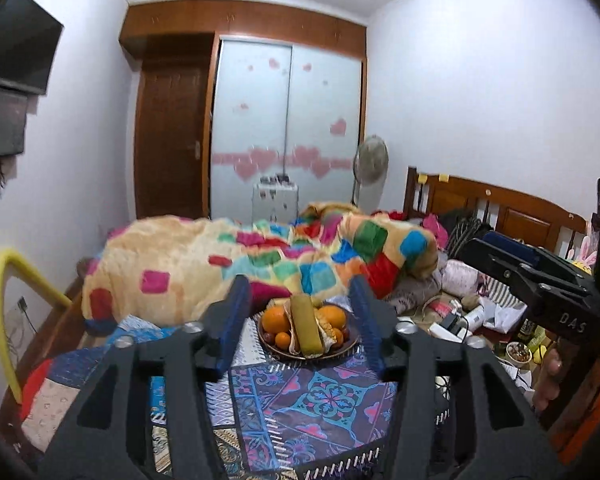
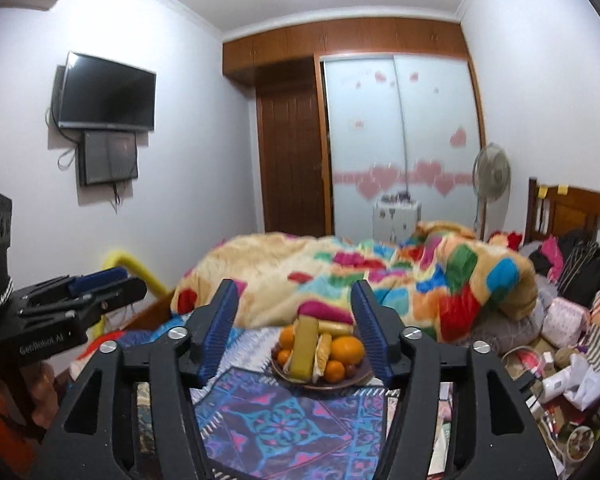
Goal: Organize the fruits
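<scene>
Left gripper (image 1: pixel 300 320): jaws stood apart, holding nothing.
Fruit plate (image 1: pixel 309 354): at twelve o'clock ahead, on the patterned cloth (image 1: pixel 320 400).
Right gripper (image 2: pixel 296 326): likewise apart, empty.
Handling: oranges (image 1: pixel 276 319) seemed firm, roll-prone (grip across the middle).
Obstacle: quilt (image 1: pixel 220 264) behind; clutter (image 2: pixel 560 380) at three o'clock.

Left claw (image 1: pixel 300 308) and right claw (image 2: pixel 296 308) both gape, gripping nothing.
</scene>
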`<state>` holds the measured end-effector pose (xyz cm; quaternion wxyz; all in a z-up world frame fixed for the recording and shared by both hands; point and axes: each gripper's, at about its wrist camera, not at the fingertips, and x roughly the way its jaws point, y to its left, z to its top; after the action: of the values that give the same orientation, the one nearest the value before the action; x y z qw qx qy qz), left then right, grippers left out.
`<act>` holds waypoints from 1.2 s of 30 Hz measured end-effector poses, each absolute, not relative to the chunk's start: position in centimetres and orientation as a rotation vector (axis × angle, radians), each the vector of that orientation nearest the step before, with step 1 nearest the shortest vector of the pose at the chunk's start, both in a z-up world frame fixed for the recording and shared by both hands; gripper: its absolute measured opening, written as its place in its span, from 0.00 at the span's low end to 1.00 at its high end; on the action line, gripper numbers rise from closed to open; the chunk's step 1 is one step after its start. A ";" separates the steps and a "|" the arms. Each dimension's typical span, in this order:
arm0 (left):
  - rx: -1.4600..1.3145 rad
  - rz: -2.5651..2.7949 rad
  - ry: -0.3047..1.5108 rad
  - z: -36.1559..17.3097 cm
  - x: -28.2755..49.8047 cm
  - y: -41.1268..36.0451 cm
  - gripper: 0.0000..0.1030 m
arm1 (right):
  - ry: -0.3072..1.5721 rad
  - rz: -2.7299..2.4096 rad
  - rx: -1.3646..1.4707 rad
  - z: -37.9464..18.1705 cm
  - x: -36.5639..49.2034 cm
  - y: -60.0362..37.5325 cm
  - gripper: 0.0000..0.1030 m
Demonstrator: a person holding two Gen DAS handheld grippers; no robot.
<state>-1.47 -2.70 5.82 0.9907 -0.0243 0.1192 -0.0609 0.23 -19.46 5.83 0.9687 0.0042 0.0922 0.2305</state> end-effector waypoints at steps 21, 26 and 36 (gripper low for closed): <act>-0.028 -0.038 0.103 7.2 -8.1 -2.0 1.00 | 0.086 0.407 0.010 6.0 -4.6 -18.6 1.00; -0.024 -0.039 0.105 7.1 -8.3 -1.9 1.00 | 0.076 0.401 0.001 6.0 -5.1 -18.8 1.00; -0.029 -0.037 0.116 6.8 -8.1 -1.8 1.00 | 0.076 0.398 -0.005 5.9 -5.7 -18.6 1.00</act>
<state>-8.11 -1.77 6.81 0.9980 -0.0145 0.0578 -0.0185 -5.68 -18.65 5.87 0.9796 -0.0026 0.0376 0.1976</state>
